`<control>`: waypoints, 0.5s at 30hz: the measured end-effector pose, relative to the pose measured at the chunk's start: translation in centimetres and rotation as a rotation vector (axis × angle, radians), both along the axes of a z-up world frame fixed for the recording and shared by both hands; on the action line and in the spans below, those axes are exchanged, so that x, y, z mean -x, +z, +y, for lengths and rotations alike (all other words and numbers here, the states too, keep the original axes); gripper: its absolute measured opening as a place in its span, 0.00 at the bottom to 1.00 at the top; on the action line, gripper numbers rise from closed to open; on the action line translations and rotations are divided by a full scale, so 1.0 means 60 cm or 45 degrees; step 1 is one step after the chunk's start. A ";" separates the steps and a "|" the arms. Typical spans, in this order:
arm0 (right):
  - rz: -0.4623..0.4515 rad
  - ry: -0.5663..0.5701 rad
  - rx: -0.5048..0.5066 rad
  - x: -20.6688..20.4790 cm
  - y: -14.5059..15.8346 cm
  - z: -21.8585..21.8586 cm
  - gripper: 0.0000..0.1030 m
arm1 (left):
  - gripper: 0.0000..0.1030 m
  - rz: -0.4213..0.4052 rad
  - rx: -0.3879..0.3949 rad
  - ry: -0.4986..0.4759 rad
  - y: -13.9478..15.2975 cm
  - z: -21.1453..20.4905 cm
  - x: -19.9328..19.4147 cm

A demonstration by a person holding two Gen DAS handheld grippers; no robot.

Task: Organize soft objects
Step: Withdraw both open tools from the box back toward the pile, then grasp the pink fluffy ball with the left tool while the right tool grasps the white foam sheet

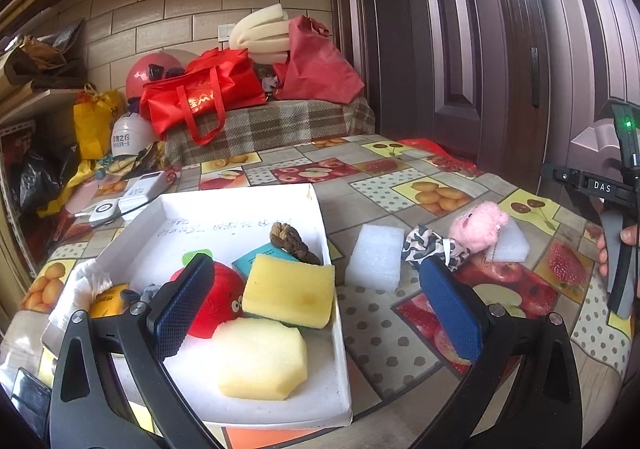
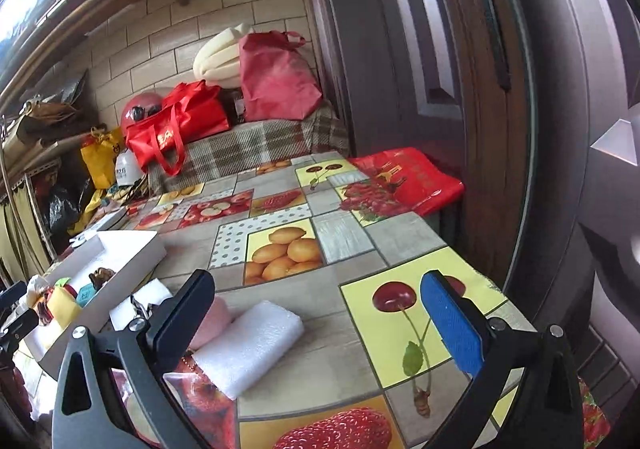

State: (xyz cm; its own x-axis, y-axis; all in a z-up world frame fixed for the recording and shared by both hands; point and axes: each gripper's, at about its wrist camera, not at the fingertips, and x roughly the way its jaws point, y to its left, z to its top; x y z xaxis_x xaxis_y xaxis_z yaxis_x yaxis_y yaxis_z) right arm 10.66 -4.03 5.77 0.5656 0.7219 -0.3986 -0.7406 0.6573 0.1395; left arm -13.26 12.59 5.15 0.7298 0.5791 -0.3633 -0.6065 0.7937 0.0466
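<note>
Both grippers hover with jaws spread wide and empty. The left gripper [image 1: 316, 305] hangs over the white tray [image 1: 340, 329], which already holds sponges and a red plush. Outside it, at about two o'clock on the fruit-print table [image 1: 384, 333], lie a white foam block [image 1: 376, 257], a patterned scrunchie [image 1: 434, 247] and a pink plush [image 1: 478, 227] resting on another foam pad [image 2: 252, 345] near the right gripper [image 2: 320, 325]. Lifting that pad first would likely tip the plush off; its chain could snag.
</note>
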 end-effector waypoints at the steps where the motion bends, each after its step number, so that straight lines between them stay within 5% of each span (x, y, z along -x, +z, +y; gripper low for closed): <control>1: -0.002 0.018 0.014 0.001 -0.001 0.003 1.00 | 1.00 0.003 0.005 0.003 0.000 0.001 -0.001; 10: -0.131 0.278 0.214 0.057 -0.013 0.067 1.00 | 1.00 0.077 0.005 -0.074 -0.006 -0.008 -0.023; 15: -0.052 0.313 0.247 0.043 -0.025 0.076 1.00 | 1.00 0.141 -0.008 -0.133 -0.011 -0.026 -0.045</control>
